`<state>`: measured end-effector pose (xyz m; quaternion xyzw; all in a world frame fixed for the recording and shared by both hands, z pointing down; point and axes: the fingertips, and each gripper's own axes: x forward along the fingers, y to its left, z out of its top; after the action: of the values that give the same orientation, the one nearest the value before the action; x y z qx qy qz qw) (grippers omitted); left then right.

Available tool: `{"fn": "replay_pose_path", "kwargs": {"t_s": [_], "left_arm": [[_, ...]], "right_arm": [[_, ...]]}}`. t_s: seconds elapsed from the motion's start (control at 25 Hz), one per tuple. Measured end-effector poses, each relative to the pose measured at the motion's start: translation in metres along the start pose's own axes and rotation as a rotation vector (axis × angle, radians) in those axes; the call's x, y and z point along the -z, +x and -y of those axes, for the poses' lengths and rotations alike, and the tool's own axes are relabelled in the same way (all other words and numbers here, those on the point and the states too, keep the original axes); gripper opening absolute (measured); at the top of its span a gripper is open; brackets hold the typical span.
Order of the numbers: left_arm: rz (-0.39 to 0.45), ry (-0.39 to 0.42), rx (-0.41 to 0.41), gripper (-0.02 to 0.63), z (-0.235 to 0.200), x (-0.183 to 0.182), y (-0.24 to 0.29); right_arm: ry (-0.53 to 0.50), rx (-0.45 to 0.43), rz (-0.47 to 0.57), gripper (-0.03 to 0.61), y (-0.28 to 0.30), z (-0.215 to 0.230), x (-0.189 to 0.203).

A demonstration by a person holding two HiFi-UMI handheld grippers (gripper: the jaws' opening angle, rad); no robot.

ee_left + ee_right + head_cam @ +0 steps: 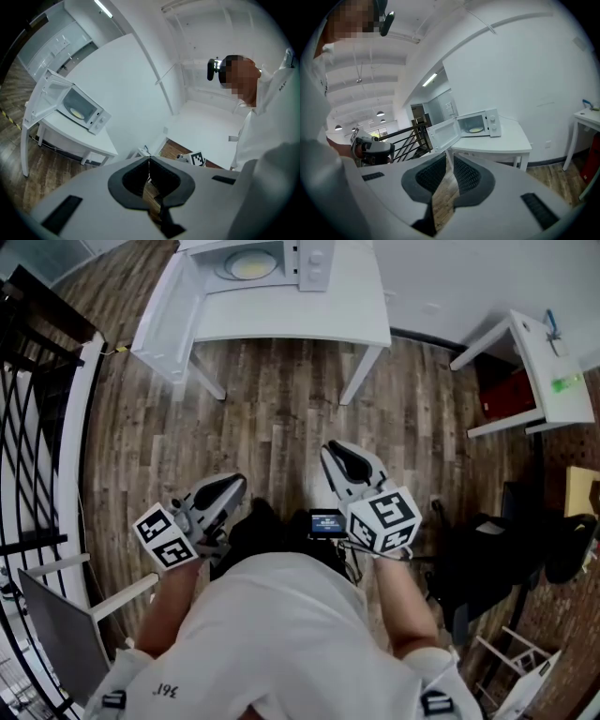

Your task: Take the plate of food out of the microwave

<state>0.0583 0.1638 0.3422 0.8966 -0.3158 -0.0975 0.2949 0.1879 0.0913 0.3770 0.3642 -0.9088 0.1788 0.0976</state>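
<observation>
Approach step, by my judgement: the plate of food (250, 264) sits in the open microwave (302, 261) on the worktop (309, 322), well ahead of both jaws. The left gripper (225, 491) has its jaws pressed together and empty. The right gripper (339, 461) has its jaws slightly spread and empty. The next move calls for closing in and spreading the jaws for the plate's rim.

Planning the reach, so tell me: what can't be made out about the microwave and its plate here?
What is on the plate: too small and distant in every view; only a pale yellow disc shows.
Microwave: partly cut off by the head view's upper edge.
Its dials: too small to read.
</observation>
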Motion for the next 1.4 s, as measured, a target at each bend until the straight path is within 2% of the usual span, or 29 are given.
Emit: {"fn": "replay_pose_path", "kwargs": {"t_s": [0.24,0.48,0.6,0.8,1.04,1.4], "left_arm": [[0.022,-0.012,-0.027,0.005,-0.064,-0.032,0.021],[0.055,0.006,-0.022,0.005,-0.138,-0.095,0.054],[0.057,0.021,-0.046,0.006,-0.180,-0.130,0.064],[0.053,0.023,-0.077,0.006,-0.235,-0.165,0.072],[0.028,-0.001,-0.054,0.006,-0.274,-0.183,0.083],[0.031,-0.043,-0.066,0.006,-0.297,-0.189,0.088]], "right_arm": [[-0.033,-0.004,-0.028,0.037,0.060,0.014,-0.016],[-0.037,0.045,-0.036,0.037,0.134,0.053,-0.052],[-0.052,0.064,-0.037,0.037,0.178,0.066,-0.077],[-0.060,0.098,-0.046,0.037,0.237,0.080,-0.105],[-0.071,0.132,-0.063,0.037,0.283,0.091,-0.123],[-0.127,0.120,-0.115,0.037,0.322,0.105,-0.125]]}}
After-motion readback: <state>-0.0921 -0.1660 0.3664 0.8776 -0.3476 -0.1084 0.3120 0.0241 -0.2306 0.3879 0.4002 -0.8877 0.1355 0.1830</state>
